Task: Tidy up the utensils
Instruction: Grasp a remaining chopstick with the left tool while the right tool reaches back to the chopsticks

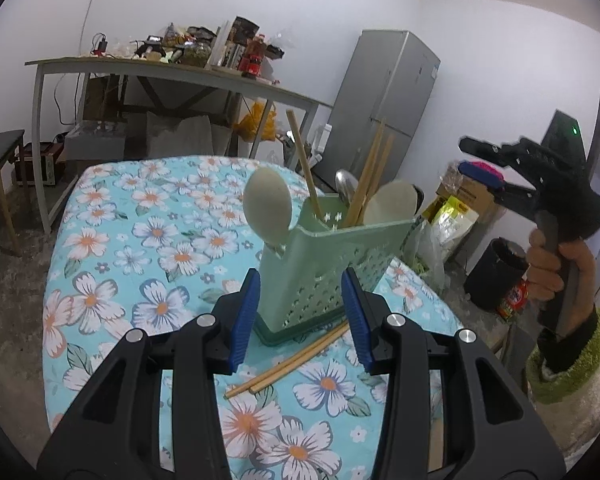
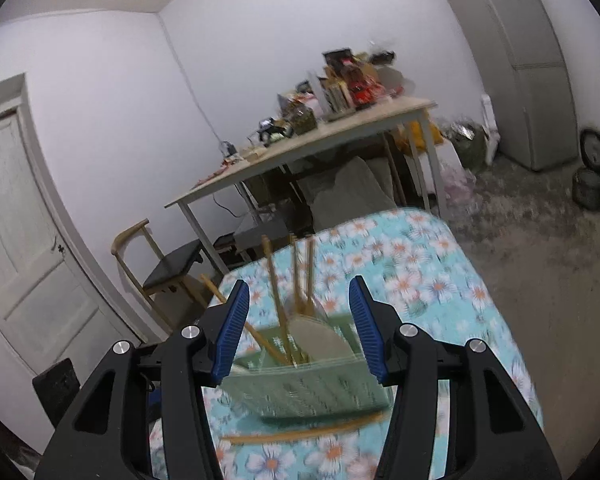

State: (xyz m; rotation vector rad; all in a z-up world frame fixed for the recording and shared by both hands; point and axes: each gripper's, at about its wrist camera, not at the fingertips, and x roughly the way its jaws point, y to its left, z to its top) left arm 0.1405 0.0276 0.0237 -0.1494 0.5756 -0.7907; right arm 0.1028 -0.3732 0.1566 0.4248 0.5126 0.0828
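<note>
A pale green perforated utensil holder (image 1: 324,276) stands on the floral tablecloth (image 1: 132,248). It holds wooden chopsticks (image 1: 366,176), two cream spoons (image 1: 269,205) and a metal spoon (image 1: 346,184). Two loose chopsticks (image 1: 288,362) lie on the cloth by its base. My left gripper (image 1: 302,312) is open and empty, just in front of the holder. My right gripper (image 1: 496,168) is held up in the air to the right. In the right wrist view the right gripper (image 2: 300,328) is open and empty above the holder (image 2: 304,388), with the loose chopsticks (image 2: 300,430) below.
A cluttered long table (image 1: 172,68) stands against the far wall, with a grey fridge (image 1: 384,96) to its right. A chair (image 2: 168,272) stands beside the table, near a white door (image 2: 20,240). Bags and a black bin (image 1: 496,272) sit on the floor to the right.
</note>
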